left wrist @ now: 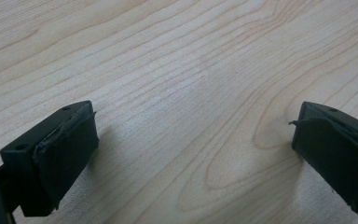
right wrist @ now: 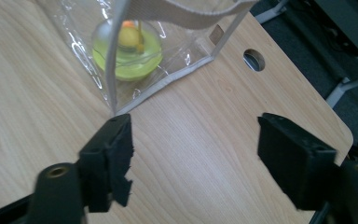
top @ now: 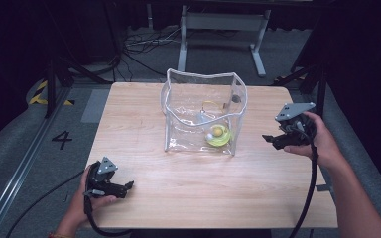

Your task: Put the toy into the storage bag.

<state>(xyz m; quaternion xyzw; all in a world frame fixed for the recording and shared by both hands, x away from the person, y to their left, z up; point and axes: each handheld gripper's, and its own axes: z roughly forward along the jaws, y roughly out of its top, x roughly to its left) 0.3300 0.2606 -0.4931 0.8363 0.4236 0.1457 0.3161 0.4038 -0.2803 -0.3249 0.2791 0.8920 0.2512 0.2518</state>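
High view: right claw spread beside clear bag, toy already inside

High view has the clear bag (top: 203,114) standing upright at centre of the wooden surface (top: 144,129), mouth open upward. Yellow-green toy (top: 218,135) sits on the bag floor, lower right corner of the bag. Right claw (top: 274,141) hangs at right of frame, near the bag's right wall but apart from it, jaws spread wide with nothing between them. Right gripper view confirms: both jaws apart, bare wood between, bag corner just beyond the left jaw.

Left claw (top: 128,187) rests low at lower left, well apart from the bag, jaws also spread and empty (left gripper view: wood grain between them).

Judgement: toy looks delivered, so the step is clearing away. Done well, the right claw stays spread and avoids snagging the white rim or tipping the bag.

Pose: right hand (top: 322,141) raised, claw pointing left toward the bag. Left hand (top: 87,196) flat near the surface, claw pointing right.
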